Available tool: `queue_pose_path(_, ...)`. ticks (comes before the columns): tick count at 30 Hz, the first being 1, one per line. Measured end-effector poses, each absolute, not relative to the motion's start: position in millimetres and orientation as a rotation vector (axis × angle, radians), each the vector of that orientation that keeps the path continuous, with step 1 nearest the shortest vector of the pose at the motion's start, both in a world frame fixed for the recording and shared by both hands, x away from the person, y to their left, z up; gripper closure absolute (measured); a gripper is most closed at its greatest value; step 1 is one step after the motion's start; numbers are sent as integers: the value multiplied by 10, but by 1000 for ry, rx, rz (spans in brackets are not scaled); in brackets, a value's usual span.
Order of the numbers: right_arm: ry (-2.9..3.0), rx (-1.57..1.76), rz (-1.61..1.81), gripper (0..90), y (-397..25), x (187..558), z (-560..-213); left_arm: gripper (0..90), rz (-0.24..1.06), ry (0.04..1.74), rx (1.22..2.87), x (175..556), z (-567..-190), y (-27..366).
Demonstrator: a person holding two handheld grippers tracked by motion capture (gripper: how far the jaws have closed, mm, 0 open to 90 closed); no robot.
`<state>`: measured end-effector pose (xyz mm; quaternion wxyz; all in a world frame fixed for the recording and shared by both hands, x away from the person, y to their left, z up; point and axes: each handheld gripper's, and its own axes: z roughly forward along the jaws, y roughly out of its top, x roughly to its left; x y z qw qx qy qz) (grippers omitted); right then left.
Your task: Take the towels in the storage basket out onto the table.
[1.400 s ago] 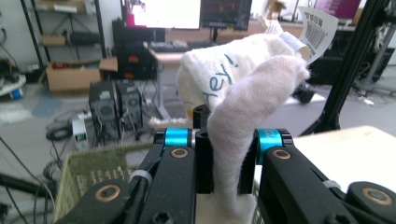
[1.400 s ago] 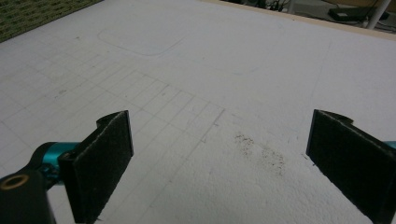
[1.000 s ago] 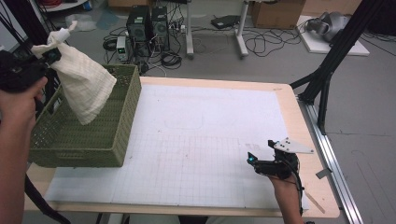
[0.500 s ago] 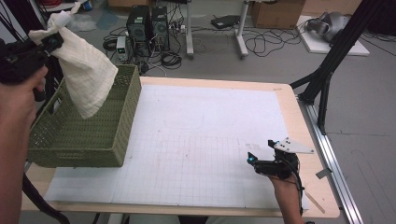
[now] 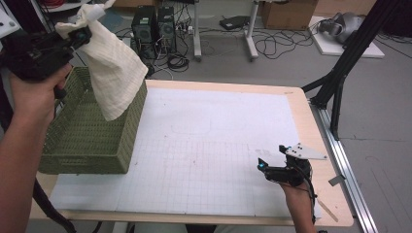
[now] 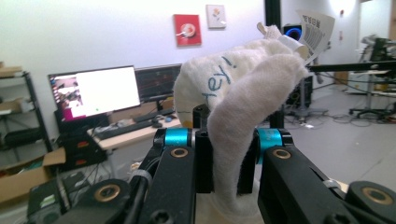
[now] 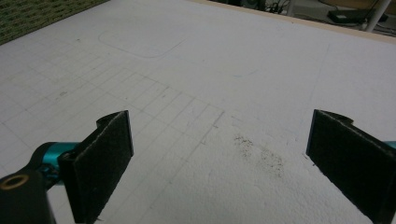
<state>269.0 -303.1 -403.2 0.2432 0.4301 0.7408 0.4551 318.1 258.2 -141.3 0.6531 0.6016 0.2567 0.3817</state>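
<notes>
On the white gridded table mat (image 5: 204, 160), the left gripper (image 5: 80, 35) pinches a cream cloth garment (image 5: 114, 73) lifted clear above the green woven basket (image 5: 92, 141), not yet set down, while the right gripper (image 5: 262, 166) rests wide open, empty.

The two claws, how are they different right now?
The left claw is shut on the white cloth; the right claw is open and holds nothing. The left claw is lifted high above the green basket; the right claw sits low over the white mat, near the table's front right corner. In the gripper views, the left jaws squeeze the cloth between them, while the right jaws stand wide apart. Both are black with blue parts, each held by a hand.
</notes>
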Motion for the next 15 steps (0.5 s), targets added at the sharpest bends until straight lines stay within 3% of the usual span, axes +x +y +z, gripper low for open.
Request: queue_pose_path(15, 2024, 1163, 1263, 64, -3029, 2699, -4029, 822, 708, 443, 1449, 3149, -1545, 1830)
